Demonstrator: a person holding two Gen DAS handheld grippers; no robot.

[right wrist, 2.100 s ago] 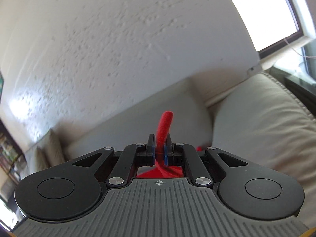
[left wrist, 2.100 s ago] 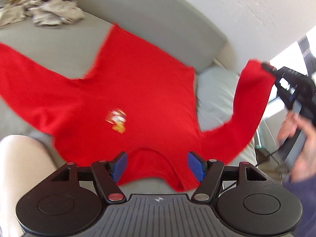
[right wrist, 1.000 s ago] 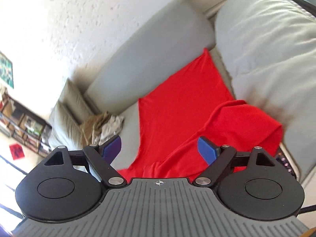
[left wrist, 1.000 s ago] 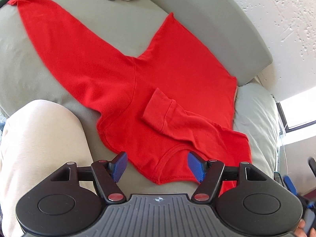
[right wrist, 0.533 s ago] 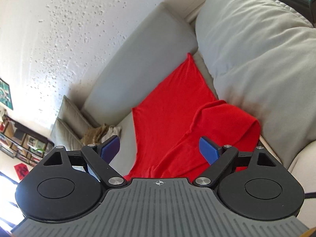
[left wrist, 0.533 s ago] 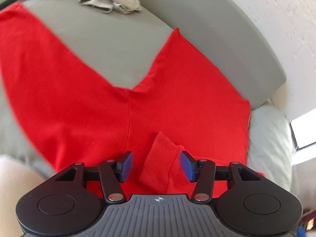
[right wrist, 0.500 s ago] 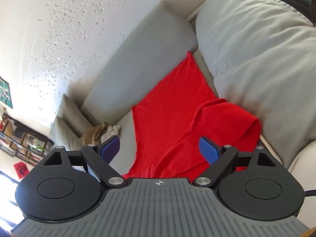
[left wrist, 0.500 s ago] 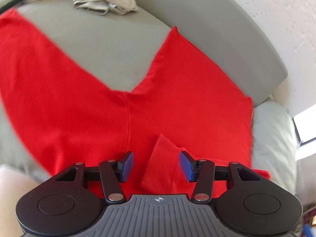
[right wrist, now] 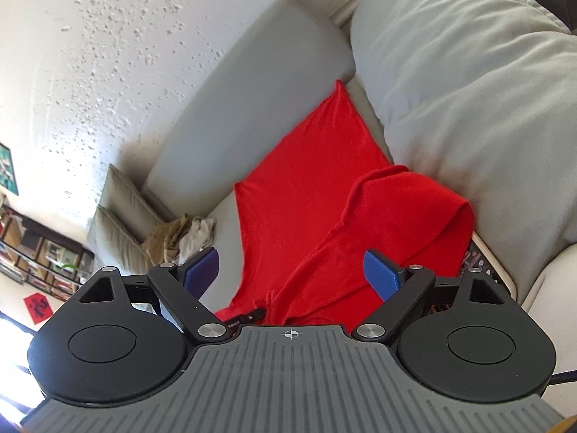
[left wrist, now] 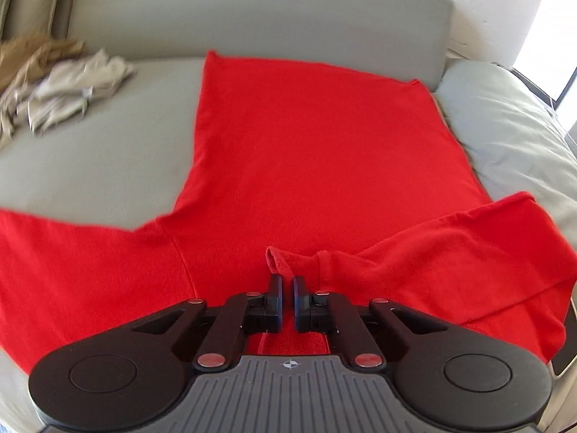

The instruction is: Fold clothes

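Observation:
A red long-sleeved shirt (left wrist: 317,151) lies flat on the grey sofa seat (left wrist: 101,158). Its right sleeve (left wrist: 468,252) is folded in across the chest, and its left sleeve (left wrist: 72,252) stretches out to the left. My left gripper (left wrist: 285,285) has its jaws closing tight on the cuff (left wrist: 277,261) of the folded sleeve, with red cloth pinched between the pads. In the right wrist view the shirt (right wrist: 306,187) lies below my right gripper (right wrist: 292,263), which hovers open above the folded sleeve and holds nothing.
A crumpled pile of beige and tan clothes (left wrist: 61,86) lies at the seat's far left. A big pale cushion (left wrist: 512,126) borders the shirt on the right, and the sofa backrest (left wrist: 252,11) rises behind it. Shelves (right wrist: 39,252) stand beyond the sofa.
My left gripper moved in over the folded sleeve's cuff, rolled level and went from open to shut on it. The right gripper stayed open and almost still.

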